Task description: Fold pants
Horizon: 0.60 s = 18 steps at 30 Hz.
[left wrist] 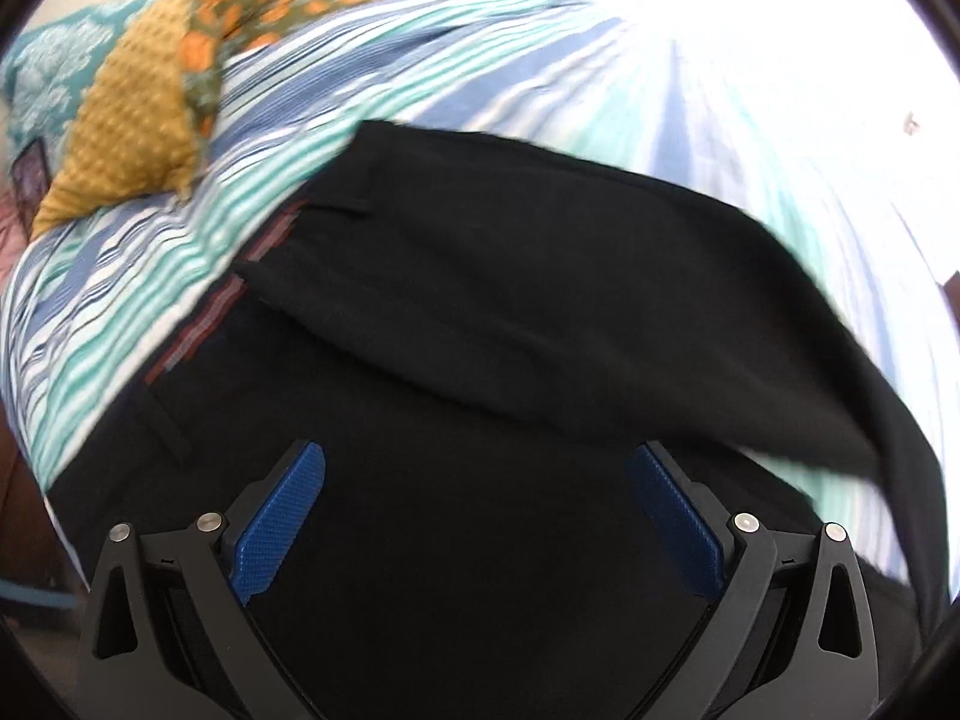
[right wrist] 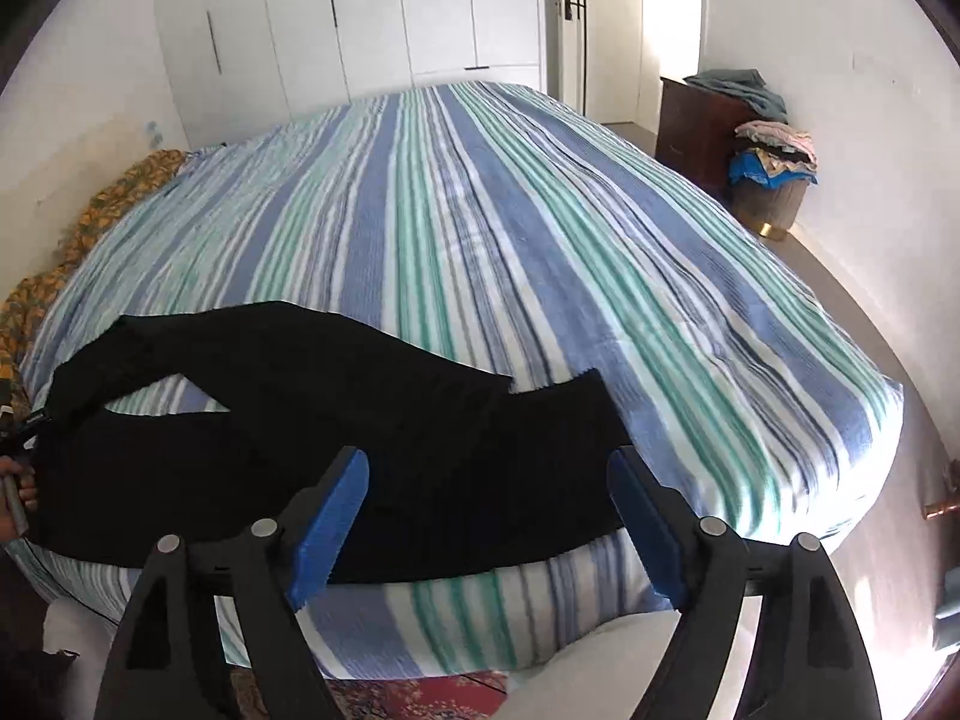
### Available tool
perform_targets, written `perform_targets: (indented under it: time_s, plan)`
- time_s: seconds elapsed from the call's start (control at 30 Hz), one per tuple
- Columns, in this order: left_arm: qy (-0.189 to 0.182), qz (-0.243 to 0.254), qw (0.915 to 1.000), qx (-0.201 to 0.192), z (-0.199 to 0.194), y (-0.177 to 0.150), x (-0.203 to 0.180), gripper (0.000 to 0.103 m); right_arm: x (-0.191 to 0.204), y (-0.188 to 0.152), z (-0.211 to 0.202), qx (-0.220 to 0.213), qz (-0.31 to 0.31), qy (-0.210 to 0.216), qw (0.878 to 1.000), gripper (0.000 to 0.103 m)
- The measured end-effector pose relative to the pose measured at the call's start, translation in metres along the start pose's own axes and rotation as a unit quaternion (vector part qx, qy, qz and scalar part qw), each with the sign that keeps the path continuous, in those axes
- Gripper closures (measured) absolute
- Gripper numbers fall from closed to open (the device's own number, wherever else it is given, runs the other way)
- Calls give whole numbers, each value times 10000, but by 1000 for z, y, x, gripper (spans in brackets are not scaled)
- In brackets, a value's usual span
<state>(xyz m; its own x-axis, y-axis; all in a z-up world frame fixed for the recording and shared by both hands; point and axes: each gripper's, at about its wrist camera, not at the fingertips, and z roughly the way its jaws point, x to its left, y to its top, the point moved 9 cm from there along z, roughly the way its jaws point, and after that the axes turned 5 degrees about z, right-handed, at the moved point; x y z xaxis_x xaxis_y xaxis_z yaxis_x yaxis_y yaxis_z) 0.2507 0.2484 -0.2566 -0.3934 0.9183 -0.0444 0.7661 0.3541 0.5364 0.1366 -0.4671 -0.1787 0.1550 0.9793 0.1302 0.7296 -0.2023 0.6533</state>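
Note:
Black pants (left wrist: pixel 510 330) lie on a striped bed. In the left wrist view the waistband, with a red-striped inner lining (left wrist: pixel 234 294), is at the left and one leg is folded over the other. My left gripper (left wrist: pixel 474 462) is open, hovering just above the pants' seat. In the right wrist view the pants (right wrist: pixel 336 420) stretch along the bed's near edge, legs apart at the left. My right gripper (right wrist: pixel 486 468) is open and empty, above the pants near the bed's front edge.
The bed (right wrist: pixel 510 228) has a blue, green and white striped cover. A mustard knit cloth (left wrist: pixel 126 126) and an orange floral cloth (left wrist: pixel 270 0) lie at the bed's far side. A laundry basket (right wrist: pixel 774 180) and a wooden cabinet (right wrist: pixel 690 120) stand by the right wall.

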Motion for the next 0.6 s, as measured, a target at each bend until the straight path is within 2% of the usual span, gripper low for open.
perform_targets:
  time_s: [0.07, 0.2, 0.3, 0.37, 0.4, 0.47, 0.57, 0.6]
  plan:
    - [-311, 317, 9990, -66, -21, -22, -40, 1, 40, -7, 8, -98, -74, 309, 9994, 14]
    - [-900, 805, 9927, 47, -37, -72, -112, 1, 122, -38, 35, 102, -234, 1118, 9934, 14]
    - [-870, 1300, 9875, 211, -28, -104, -145, 1, 168, -58, 57, 188, -650, 1436, 9873, 14]
    - [-653, 1570, 9847, 374, -14, -123, -152, 1, 183, -76, 75, 404, -799, 1507, 9845, 14]
    - [-554, 1735, 9827, 327, -10, -128, -154, 1, 186, -87, 87, 623, -822, 1513, 9831, 14]
    - [-598, 1783, 9818, 261, -8, -131, -156, 1, 181, -107, 107, 1043, -711, 1472, 9810, 14]
    - [-739, 1633, 9828, 440, -1, -131, -153, 1, 179, -117, 115, 1127, -664, 1577, 9788, 13]
    - [-729, 1660, 9824, 445, 0, -131, -153, 1, 180, -118, 115, 1134, -652, 1604, 9783, 9]
